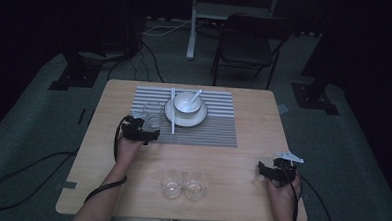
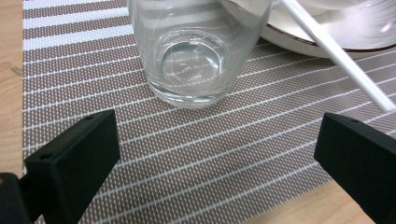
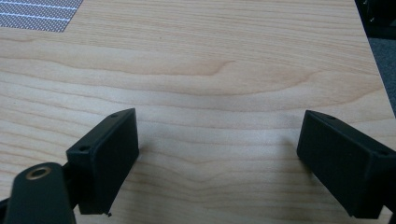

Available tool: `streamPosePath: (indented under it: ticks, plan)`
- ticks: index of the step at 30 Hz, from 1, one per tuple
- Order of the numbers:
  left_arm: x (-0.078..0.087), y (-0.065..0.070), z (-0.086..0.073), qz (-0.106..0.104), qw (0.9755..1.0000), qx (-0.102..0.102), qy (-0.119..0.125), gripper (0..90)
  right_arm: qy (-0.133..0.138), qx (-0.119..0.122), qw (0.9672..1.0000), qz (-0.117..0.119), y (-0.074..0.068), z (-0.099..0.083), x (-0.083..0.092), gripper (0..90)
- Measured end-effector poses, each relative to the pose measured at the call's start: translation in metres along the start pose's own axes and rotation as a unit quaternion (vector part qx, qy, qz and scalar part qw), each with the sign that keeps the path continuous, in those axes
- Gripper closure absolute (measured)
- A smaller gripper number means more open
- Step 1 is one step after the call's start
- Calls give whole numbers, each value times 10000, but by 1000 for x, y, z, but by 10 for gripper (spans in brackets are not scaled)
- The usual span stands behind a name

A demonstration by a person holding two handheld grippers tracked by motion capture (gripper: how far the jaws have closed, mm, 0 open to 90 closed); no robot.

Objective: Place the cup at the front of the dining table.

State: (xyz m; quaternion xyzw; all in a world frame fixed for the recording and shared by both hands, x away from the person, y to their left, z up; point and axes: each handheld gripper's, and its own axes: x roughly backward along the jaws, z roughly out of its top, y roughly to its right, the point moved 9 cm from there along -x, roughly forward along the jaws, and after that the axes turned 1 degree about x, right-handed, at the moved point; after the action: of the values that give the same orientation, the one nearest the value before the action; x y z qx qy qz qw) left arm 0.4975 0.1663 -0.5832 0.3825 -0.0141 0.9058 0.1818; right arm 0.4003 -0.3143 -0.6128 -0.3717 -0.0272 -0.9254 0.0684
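Facing the glass (image 2: 196, 51), left hand-held gripper (image 2: 219, 154) gapes wide, apart.

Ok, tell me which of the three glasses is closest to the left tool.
The glass on the striped placemat, just ahead of the left tool; the other two glasses stand together at the table's near edge.

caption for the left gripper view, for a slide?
Open left gripper facing an empty glass on the striped placemat, plate and chopstick behind.

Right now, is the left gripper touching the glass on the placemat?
Apart. In the left gripper view, the left gripper has both jaws wide open and short of the glass, with bare placemat between them.
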Motion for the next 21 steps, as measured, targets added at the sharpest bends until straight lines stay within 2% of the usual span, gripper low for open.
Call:
streamPosePath:
  ticks: [9,12,15,16,21]
  plan:
    - [14,6,-9,-56,9999,-52,152,4,-1,6,10000,-1,0,0,0,121]
    - [20,8,-12,-137,9997,-54,180,4,0,3,10000,0,0,0,0,121]
    - [22,7,-13,-118,9997,-89,185,5,-1,4,10000,0,0,0,0,121]
    - [29,7,-17,-153,9996,-100,219,5,0,2,10000,0,0,0,0,121]
    - [40,8,-23,-260,9991,-116,311,5,-2,3,10000,1,0,0,0,121]
